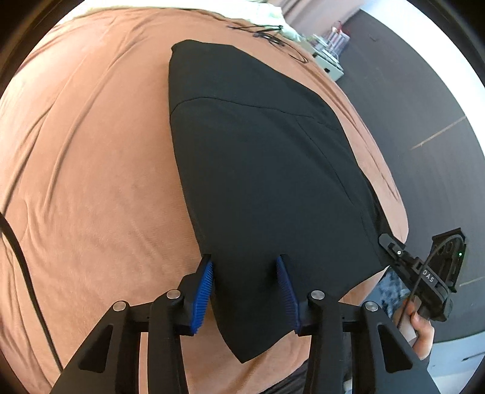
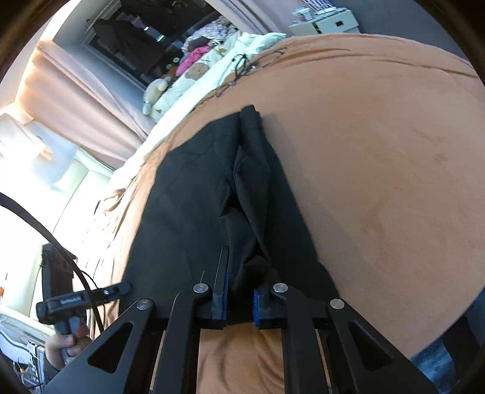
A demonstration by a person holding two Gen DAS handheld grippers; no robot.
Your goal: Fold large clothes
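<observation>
1. My left gripper (image 1: 247, 291) has its blue-padded fingers (image 1: 203, 294) spread wide, one on either side of the near end of the black garment (image 1: 260, 169). The cloth runs between them with a gap to each pad, so nothing is pinched there.
2. My right gripper (image 2: 239, 298) is narrowed onto a bunched fold of the same black garment (image 2: 194, 218) — fabric fills the space between its two pads.
3. The garment lies lengthwise on the brown bedspread (image 1: 91, 169), stretching from the near edge of the bed toward the far end. It runs closer to the bed's right-hand edge as seen from the left wrist.
4. From the right wrist, one long side of the garment is doubled over into a raised ridge; the rest lies flat.
5. Black cables (image 2: 242, 65) are strewn at the far end of the bed, well apart from the garment.
6. A pale nightstand (image 2: 327, 22) stands beyond the bed's far corner.
</observation>
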